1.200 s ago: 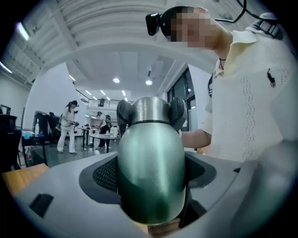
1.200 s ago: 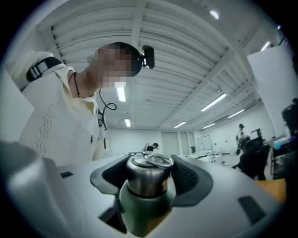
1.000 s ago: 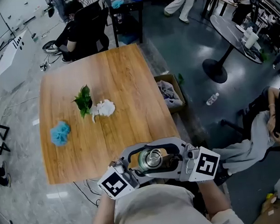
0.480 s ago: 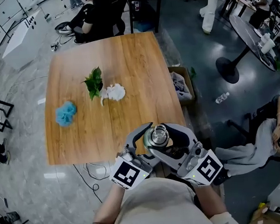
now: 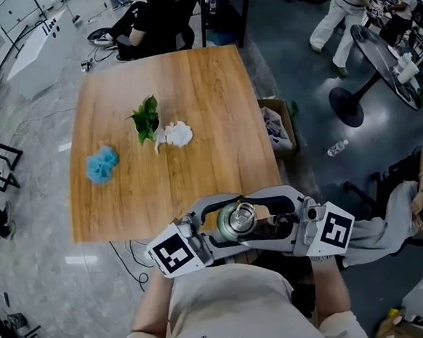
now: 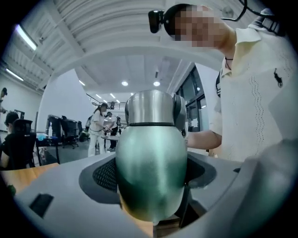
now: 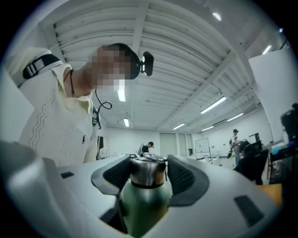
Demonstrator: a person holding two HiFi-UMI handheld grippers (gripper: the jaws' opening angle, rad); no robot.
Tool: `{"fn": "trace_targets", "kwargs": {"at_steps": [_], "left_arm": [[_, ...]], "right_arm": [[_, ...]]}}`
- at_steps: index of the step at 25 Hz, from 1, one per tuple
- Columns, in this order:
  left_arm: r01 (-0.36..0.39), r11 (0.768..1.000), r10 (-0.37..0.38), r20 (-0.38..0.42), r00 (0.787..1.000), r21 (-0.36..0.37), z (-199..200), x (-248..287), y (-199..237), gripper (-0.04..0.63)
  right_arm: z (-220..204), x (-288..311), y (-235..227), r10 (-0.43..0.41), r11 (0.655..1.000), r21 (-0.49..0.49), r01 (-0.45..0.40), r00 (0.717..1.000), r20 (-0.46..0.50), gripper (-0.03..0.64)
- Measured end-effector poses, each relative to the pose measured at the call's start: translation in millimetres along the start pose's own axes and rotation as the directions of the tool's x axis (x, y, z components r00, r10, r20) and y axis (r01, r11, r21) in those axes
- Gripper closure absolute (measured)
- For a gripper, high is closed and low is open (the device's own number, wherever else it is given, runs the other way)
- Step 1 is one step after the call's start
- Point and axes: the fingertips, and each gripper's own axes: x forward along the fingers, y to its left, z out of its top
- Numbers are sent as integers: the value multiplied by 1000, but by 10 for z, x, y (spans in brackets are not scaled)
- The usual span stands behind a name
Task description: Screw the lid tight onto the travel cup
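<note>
Closest in, the person's cream shirt [image 5: 230, 309] fills the bottom of the head view. Both grippers sit right in front of the chest, with the cup [image 5: 235, 219] squeezed between them, just about at the near edge of the table [image 5: 198, 93].

The left gripper [image 5: 210, 229] is clamped on the cup's green body [image 6: 151, 176]. In its own view the dark pads hug the wide part on both sides. The right gripper [image 5: 267, 213] comes in from the other side and is gripping the steel lid [image 7: 148, 171], with a jaw pressed on each side of it. The lid is sitting on top of the cup, with a dark ring where it meets the green. Can't tell how far it's screwed down, tbh.

Further out on the wooden table there are three bits, all well away from the cup:
- a blue fluffy thing [image 5: 102, 164] on the left
- a green leafy sprig [image 5: 146, 117] near the middle
- a white crumpled lump [image 5: 176, 134] just beside the sprig, on its right

On the floor off the table's right edge there's a cardboard box [image 5: 277, 126] with stuff in it, and a bottle [image 5: 336, 148] lying further right. Past the far edge someone in black [image 5: 152, 20] is sitting, and a dark round table [image 5: 384, 49] stands off at the far right.
</note>
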Motion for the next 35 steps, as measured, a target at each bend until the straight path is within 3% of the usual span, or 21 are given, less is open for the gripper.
{"fn": "trace_targets", "kwargs": {"at_steps": [3,6,8,11,14,16,19,24,32,33,35], "left_arm": [[-105,994,105,-6,994,15,20,-3,139,202],[-293,956,293,-12,956,28,29,-33,376,202],[-349,937,349,-6,937,9,28,-39,444,202],[-318,947,319,-9,948,29,-8,-28,401,202],[-148,987,151,-46,987,64,-73,15,152,202],[-74,995,80,-87,993,69,-131,43,14,202],[-149,988,151,-66,986,46,-131,50,122,202],[-320,947,321,-82,944,17,-189,29,391,202],[-476,878,472,-74,879,-55,-142,78,599,202],[-475,879,471,-77,879,-48,-152,81,608,202],[-422,906,418,-77,905,-35,-154,94,572,202]], "right_arm": [[27,7,-74,-107,993,-53,108,994,15,365],[39,-21,-189,-281,957,-57,285,958,63,392],[11,-40,-211,-355,933,-45,358,932,69,400],[-80,-39,-183,-329,944,-18,330,943,42,400],[-192,4,-49,-150,988,30,151,988,-28,351],[-191,37,36,-75,997,3,75,996,-55,353],[-158,30,-60,-166,985,-62,163,985,-42,353],[-202,-20,-270,-362,929,-89,359,932,-22,374],[-179,-52,-413,-591,803,-83,590,806,21,382],[-201,-60,-415,-585,808,-76,585,811,19,380],[-235,-83,-397,-518,854,-51,518,855,11,375]]}}
